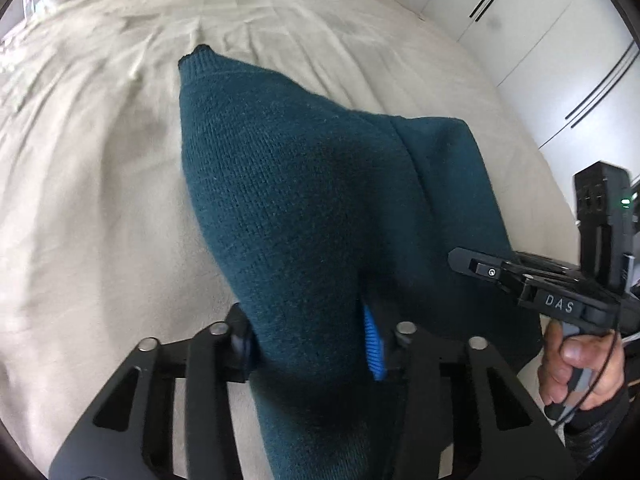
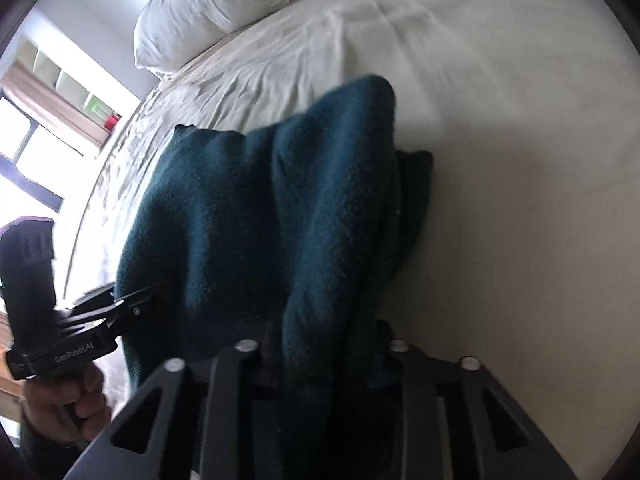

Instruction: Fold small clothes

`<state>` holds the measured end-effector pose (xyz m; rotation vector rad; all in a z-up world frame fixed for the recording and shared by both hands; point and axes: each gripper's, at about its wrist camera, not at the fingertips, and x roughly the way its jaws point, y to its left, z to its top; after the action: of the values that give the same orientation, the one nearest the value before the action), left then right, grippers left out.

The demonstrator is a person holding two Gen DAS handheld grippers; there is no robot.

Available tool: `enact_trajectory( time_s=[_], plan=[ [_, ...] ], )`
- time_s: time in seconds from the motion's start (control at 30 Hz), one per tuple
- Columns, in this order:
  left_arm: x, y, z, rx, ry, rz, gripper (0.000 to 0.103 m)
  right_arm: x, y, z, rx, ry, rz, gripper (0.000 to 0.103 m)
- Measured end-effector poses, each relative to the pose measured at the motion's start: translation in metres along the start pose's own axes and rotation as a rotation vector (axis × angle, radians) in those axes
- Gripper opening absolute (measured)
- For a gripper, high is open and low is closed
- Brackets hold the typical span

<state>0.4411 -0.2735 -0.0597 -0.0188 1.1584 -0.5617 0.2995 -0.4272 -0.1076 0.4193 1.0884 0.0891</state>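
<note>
Both claws were closed on one dark teal knit garment, lifted clear of the bed and hanging between them. In the left wrist view the left claw pinched a thick bunch of knit between its fingers, a blue pad showing at the right-hand finger; the cloth ran forward and up from the claw to a ribbed corner at its far tip. To the right of this claw, the right claw came in at the cloth's edge, a bare hand on its grip. In the right wrist view the right claw held a gathered fold, the fabric draping ahead and leftward toward the left claw. A pillow lay far ahead at the bed's head. Judgement: the garment was mid-carry, not yet laid flat. To do this step well, the claws should draw apart until the held edge runs taut, lower the hanging end to the sheet first, then lay the rest down smoothly before any fold. Risk: the bunched grips may hide doubled layers and leave creases.
</note>
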Motion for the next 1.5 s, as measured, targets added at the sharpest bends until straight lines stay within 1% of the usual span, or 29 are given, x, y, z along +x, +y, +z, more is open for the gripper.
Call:
enact_trajectory(
  time_s=[0.03,0.07,0.17,0.23,0.33,0.4,0.43,0.47,0.57,0.6,0.7,0.8,0.9,0.93,0.97,1.0,1.03,1.07,1.1,1.17,1.2,1.23,1.27,1.33,1.4,1.43,1.47,1.5],
  plan=[
    [-0.006,-0.003,-0.001,0.009,-0.009,0.005,0.034,-0.006,0.009,0.000,-0.019,-0.016,-0.018,0.025],
    [-0.014,-0.006,-0.002,0.015,-0.018,0.004,0.033,-0.015,0.017,-0.001,-0.031,-0.034,-0.017,0.024],
    [-0.046,-0.012,-0.011,0.025,-0.036,-0.007,0.033,-0.043,0.038,-0.006,-0.047,-0.074,0.013,0.023],
    [-0.078,-0.010,-0.019,0.025,-0.058,-0.016,0.033,-0.066,0.051,-0.016,-0.063,-0.100,0.040,0.023],
    [-0.131,-0.004,-0.036,0.020,-0.091,-0.032,0.033,-0.098,0.077,-0.034,-0.080,-0.129,0.104,0.023],
    [-0.165,0.001,-0.056,0.018,-0.108,-0.039,0.033,-0.115,0.097,-0.049,-0.086,-0.135,0.157,0.023],
    [-0.179,0.005,-0.066,0.012,-0.108,-0.042,0.033,-0.114,0.109,-0.049,-0.087,-0.129,0.177,0.023],
    [-0.191,0.008,-0.078,0.007,-0.106,-0.044,0.033,-0.119,0.121,-0.060,-0.098,-0.120,0.199,0.023],
    [-0.218,0.020,-0.118,-0.002,-0.091,-0.045,0.033,-0.121,0.146,-0.088,-0.111,-0.091,0.242,0.023],
    [-0.224,0.026,-0.132,-0.014,-0.088,-0.044,0.033,-0.119,0.154,-0.103,-0.108,-0.075,0.263,0.023],
    [-0.230,0.045,-0.174,-0.046,-0.071,-0.039,0.034,-0.106,0.165,-0.140,-0.096,-0.031,0.291,0.023],
    [-0.219,0.064,-0.215,-0.088,-0.035,-0.034,0.034,-0.079,0.169,-0.175,-0.064,0.038,0.316,0.023],
    [-0.198,0.085,-0.252,-0.145,-0.003,-0.044,0.034,-0.050,0.167,-0.198,-0.051,0.081,0.302,0.023],
    [-0.189,0.090,-0.261,-0.153,0.004,-0.026,0.035,-0.038,0.164,-0.204,-0.037,0.097,0.298,0.024],
    [-0.184,0.096,-0.270,-0.156,0.001,-0.014,0.037,-0.028,0.161,-0.207,-0.036,0.104,0.289,0.024],
    [-0.180,0.100,-0.278,-0.161,-0.014,-0.020,0.038,-0.023,0.158,-0.211,-0.033,0.104,0.289,0.025],
    [-0.177,0.103,-0.284,-0.152,-0.038,-0.024,0.043,-0.019,0.154,-0.213,-0.027,0.097,0.299,0.027],
    [-0.176,0.104,-0.287,-0.141,-0.062,-0.022,0.049,-0.017,0.149,-0.216,-0.018,0.092,0.309,0.032],
    [-0.177,0.108,-0.291,-0.147,-0.074,-0.027,0.052,-0.013,0.142,-0.218,0.004,0.095,0.314,0.046],
    [-0.180,0.115,-0.293,-0.174,-0.087,-0.042,0.059,-0.012,0.128,-0.224,0.053,0.085,0.311,0.060],
    [-0.186,0.119,-0.307,-0.182,-0.086,-0.047,0.059,-0.013,0.123,-0.226,0.076,0.079,0.328,0.061],
    [-0.185,0.120,-0.303,-0.189,-0.082,-0.050,0.059,-0.016,0.119,-0.228,0.093,0.077,0.342,0.061],
    [-0.191,0.121,-0.307,-0.191,-0.082,-0.042,0.059,-0.020,0.115,-0.231,0.108,0.071,0.349,0.064],
    [-0.208,0.124,-0.307,-0.186,-0.120,0.015,0.059,-0.033,0.108,-0.236,0.119,0.044,0.325,0.068],
    [-0.231,0.120,-0.310,-0.164,-0.186,0.111,0.059,-0.052,0.103,-0.240,0.113,0.010,0.268,0.069],
    [-0.242,0.116,-0.310,-0.143,-0.217,0.143,0.059,-0.060,0.100,-0.237,0.108,-0.010,0.238,0.069],
    [-0.248,0.112,-0.307,-0.123,-0.237,0.155,0.059,-0.066,0.101,-0.237,0.106,-0.027,0.212,0.069],
    [-0.255,0.104,-0.306,-0.096,-0.263,0.161,0.059,-0.079,0.103,-0.234,0.107,-0.064,0.160,0.070]
  ],
)
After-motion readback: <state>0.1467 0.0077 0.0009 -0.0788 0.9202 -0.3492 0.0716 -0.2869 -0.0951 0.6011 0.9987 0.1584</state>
